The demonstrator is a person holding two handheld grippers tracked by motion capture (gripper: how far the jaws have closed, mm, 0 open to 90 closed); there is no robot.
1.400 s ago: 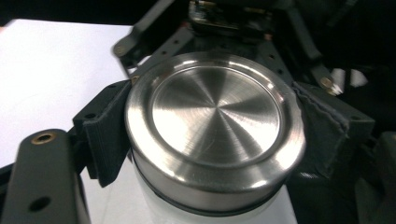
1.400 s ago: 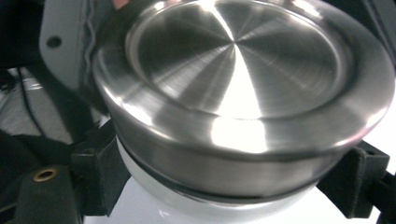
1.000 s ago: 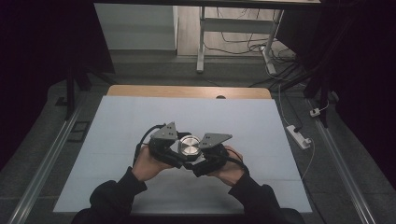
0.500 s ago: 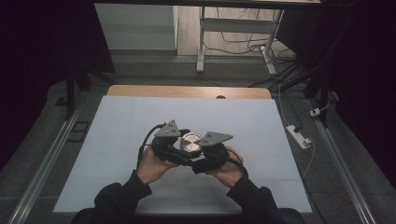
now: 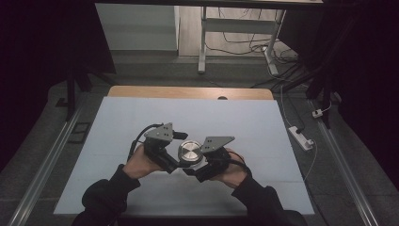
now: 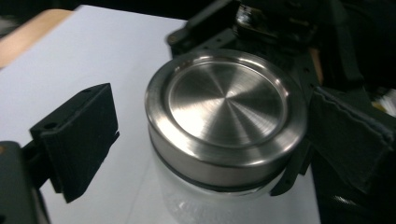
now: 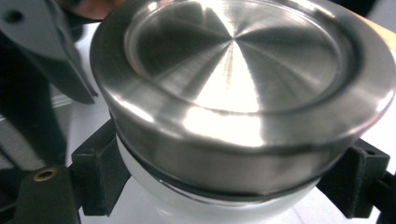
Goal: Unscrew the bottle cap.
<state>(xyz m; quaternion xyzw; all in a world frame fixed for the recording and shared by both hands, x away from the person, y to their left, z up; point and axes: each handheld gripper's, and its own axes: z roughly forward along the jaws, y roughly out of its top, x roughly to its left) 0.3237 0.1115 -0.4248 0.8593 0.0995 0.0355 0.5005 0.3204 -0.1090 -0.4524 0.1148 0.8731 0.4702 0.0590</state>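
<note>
A jar with a brushed metal lid stands upright on the white table, a little nearer the person's edge than the middle, between the two hands.

The right gripper is clamped on the glass body of the jar just under the lid; in the right gripper view its black pads press in from both sides.

The left gripper sits at the other side of the jar. Its jaws have just been opening and now stand released, one pad clear of the lid with bare table showing between; the jar lies between the jaws, ungripped.
</note>
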